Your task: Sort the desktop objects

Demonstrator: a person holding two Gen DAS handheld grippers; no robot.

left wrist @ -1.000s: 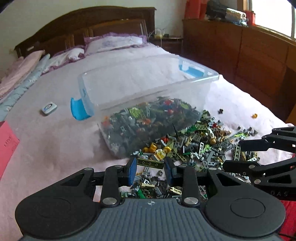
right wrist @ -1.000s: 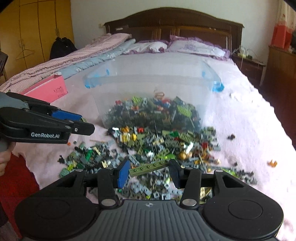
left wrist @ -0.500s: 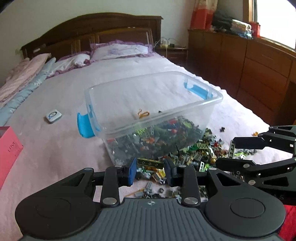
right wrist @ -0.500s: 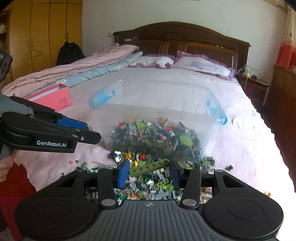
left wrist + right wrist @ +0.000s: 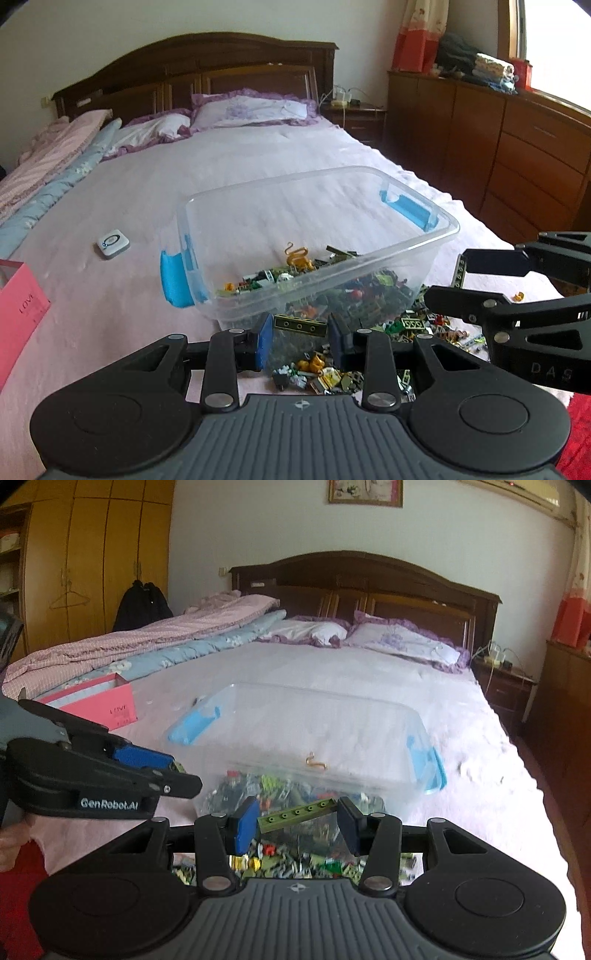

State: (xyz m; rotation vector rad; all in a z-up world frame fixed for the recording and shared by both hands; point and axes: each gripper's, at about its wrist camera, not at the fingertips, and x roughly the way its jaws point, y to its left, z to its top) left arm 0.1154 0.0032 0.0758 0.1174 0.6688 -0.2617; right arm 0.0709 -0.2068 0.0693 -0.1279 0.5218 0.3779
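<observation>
A clear plastic bin (image 5: 413,218) with blue handles sits on the bed, partly filled with small toy bricks; it also shows in the right wrist view (image 5: 369,716). More bricks lie in a pile (image 5: 413,325) on the sheet in front of it. My left gripper (image 5: 300,332) is shut on a dark olive brick plate (image 5: 300,325), held above the pile at the bin's near wall. My right gripper (image 5: 297,821) is shut on a long green brick plate (image 5: 297,814), also raised before the bin. Each gripper shows in the other's view.
A pink box (image 5: 107,705) stands on the bed to the left. A small white device (image 5: 112,243) lies on the sheet left of the bin. Pillows and the headboard are behind. A wooden dresser (image 5: 517,147) runs along the right.
Both grippers have risen from the brick pile, each still holding its plate. The bin now sits lower in both views and its open top shows.
</observation>
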